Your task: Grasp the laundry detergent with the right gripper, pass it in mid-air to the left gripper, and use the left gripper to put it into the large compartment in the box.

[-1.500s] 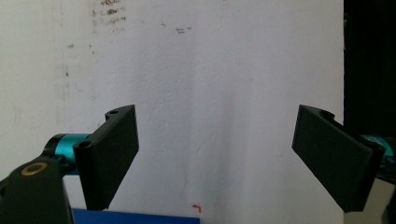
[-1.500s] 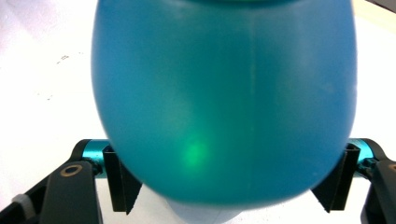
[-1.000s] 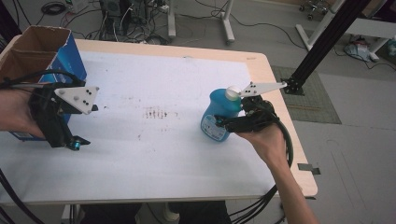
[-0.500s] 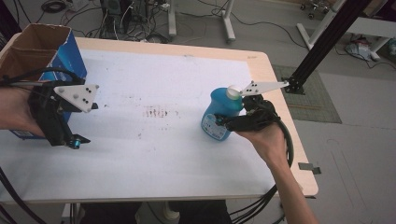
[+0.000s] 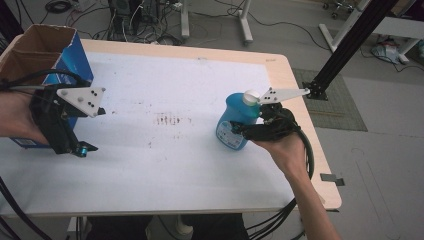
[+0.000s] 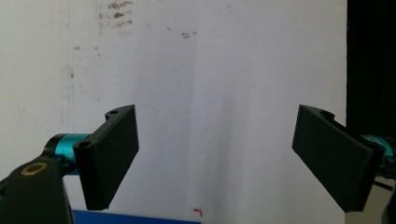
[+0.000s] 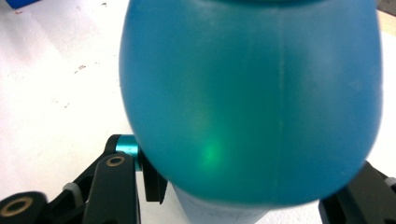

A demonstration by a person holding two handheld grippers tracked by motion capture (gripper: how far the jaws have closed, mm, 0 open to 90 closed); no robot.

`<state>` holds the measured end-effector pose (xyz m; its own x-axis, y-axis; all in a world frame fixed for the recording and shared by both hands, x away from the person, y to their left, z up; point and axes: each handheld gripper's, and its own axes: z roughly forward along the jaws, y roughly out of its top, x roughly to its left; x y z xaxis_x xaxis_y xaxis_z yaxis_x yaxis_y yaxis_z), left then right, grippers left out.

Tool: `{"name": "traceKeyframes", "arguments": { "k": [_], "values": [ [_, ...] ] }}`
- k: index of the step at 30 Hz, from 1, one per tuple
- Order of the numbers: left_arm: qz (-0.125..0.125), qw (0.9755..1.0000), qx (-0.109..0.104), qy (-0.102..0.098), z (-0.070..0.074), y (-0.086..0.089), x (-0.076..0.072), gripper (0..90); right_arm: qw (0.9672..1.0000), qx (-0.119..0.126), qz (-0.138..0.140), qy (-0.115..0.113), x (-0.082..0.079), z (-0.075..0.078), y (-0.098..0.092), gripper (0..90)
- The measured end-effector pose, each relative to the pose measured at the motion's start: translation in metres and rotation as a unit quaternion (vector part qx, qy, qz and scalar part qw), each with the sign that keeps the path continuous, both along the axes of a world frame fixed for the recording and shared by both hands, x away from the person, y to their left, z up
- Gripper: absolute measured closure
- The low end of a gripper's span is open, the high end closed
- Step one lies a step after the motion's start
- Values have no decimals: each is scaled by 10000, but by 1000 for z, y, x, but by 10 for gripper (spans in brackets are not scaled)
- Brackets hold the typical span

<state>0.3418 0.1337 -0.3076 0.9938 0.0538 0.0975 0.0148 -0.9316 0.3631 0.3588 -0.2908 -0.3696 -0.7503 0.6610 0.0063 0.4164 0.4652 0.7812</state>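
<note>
**Table stock: one bottle in grip, one box at rest**

Item 1. Bottle: blue plastic, rounded shoulders, white cap, pale label low on its front. Stands upright on the white sheet toward the right side of the table in the high view, near the sheet's right edge. In the right gripper view its blue body bulges above the jaws and narrows between them.

Item 2. Right gripper: held level in the person's right hand, coming at the bottle from its right. Its jaws have just been closing and now pinch the bottle low on its body, one black jaw on either side (the pads themselves are partly hidden under the bulge). Grey plate juts over the cap; cable loops off toward the table's near edge.

Item 3. Left gripper: held in the left hand at the left side of the table, just beside the box. Jaws spread wide with nothing between them; in the left gripper view they frame bare sheet.

Item 4. Box: cardboard, blue outside, brown inside, top open, standing at the far left corner, well apart from the bottle.

Item 5. Stains: a small patch of brown marks on the sheet, between the two grippers.
</note>
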Motion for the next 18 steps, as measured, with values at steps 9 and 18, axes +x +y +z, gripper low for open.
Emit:
{"name": "traceKeyframes", "arguments": {
  "k": [9,18],
  "values": [
    [145,9987,-456,146,23,-5,12,146,9982,-272,521,-114,4,11,11,475],
    [28,9984,-559,-19,73,-34,27,146,9812,-218,1911,-174,16,57,51,473]
  ]
}}
